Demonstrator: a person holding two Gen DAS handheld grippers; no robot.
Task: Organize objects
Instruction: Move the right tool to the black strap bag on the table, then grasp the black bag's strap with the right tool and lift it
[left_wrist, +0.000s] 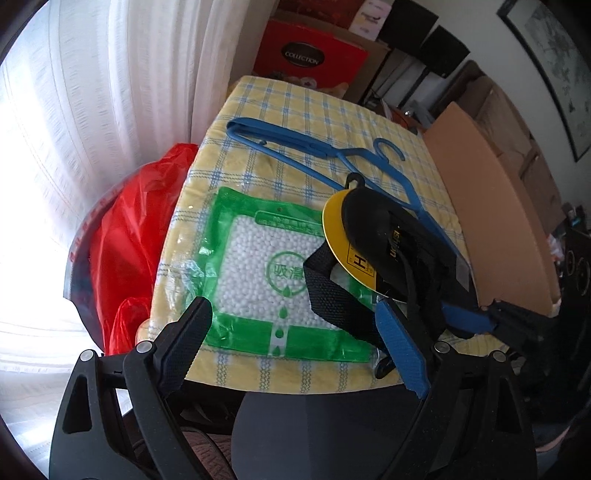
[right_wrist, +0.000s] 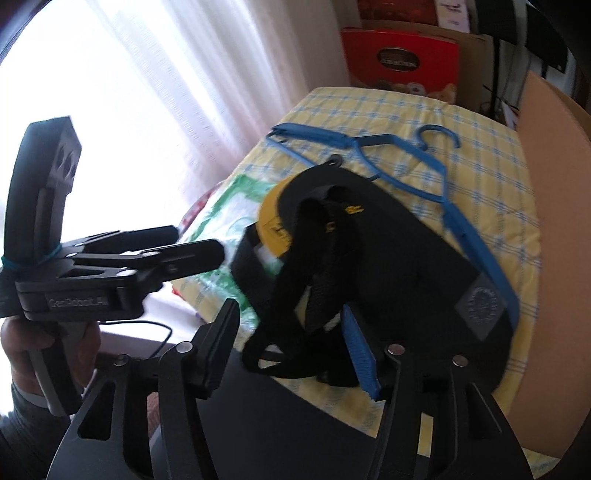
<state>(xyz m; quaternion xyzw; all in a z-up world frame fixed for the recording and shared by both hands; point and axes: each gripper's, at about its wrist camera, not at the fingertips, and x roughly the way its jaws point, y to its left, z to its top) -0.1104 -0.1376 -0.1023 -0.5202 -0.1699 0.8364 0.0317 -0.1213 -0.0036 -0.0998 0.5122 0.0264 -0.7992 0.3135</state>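
While both hands hang over the near edge of the checked tablecloth (left_wrist: 295, 110), my left gripper (left_wrist: 295, 325) stands spread above the green desiccant pack (left_wrist: 258, 266), nothing between its pads; my right gripper (right_wrist: 291, 332) gapes around the black flip-flops' (right_wrist: 388, 251) straps, probably not yet pinching, though blur hides contact; beyond the flip-flops lies the blue hanger (left_wrist: 314, 147), awaiting sorting.

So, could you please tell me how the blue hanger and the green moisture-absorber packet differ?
The blue hanger is a thin open plastic frame; the green moisture-absorber packet is a flat pouch filled with white beads. The hanger lies farther back; the packet lies nearer. Both rest on the checked cloth, partly under the black flip-flops.
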